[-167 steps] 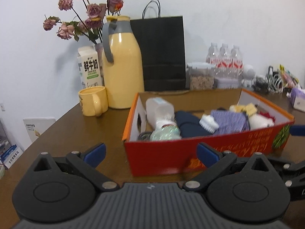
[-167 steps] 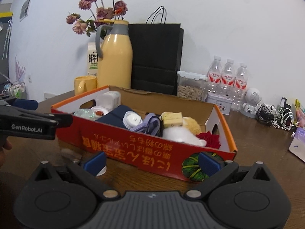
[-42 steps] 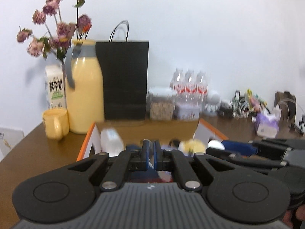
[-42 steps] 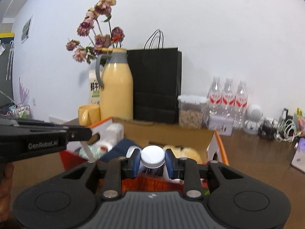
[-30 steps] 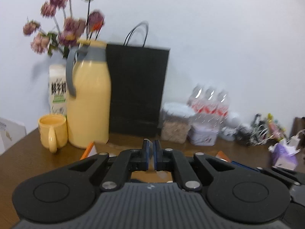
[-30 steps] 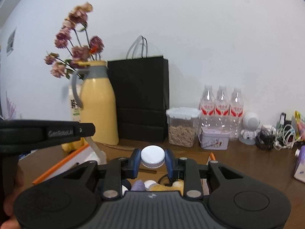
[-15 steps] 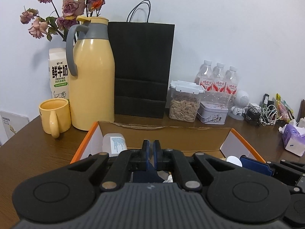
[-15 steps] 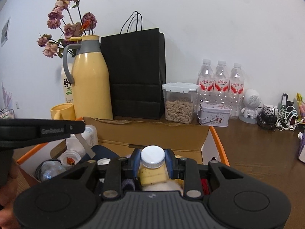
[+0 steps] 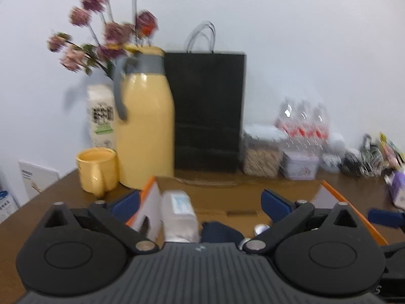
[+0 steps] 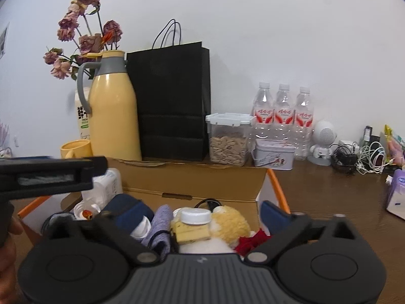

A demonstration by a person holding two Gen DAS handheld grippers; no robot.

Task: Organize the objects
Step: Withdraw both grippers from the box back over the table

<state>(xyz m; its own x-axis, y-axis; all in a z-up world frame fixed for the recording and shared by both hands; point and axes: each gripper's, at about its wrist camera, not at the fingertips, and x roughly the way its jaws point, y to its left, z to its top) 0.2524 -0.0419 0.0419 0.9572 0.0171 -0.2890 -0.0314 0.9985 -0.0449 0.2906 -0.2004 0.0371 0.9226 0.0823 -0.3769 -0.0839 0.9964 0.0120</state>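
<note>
Brown wooden table point(image 10: 329, 192) against white wall. Orange cardboard box point(image 10: 197, 177) sits on it, holding a small white-capped yellow bottle point(image 10: 193, 224) among cloths. Right gripper point(image 10: 187, 215) spread wide, empty, above the bottle. Left gripper point(image 9: 200, 202) likewise wide open, empty, over the box's left end.

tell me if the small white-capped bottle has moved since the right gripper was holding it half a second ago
Yes. The white-capped bottle has left the right gripper, whose jaws are now open, and lies lower in the orange cardboard box.
</note>
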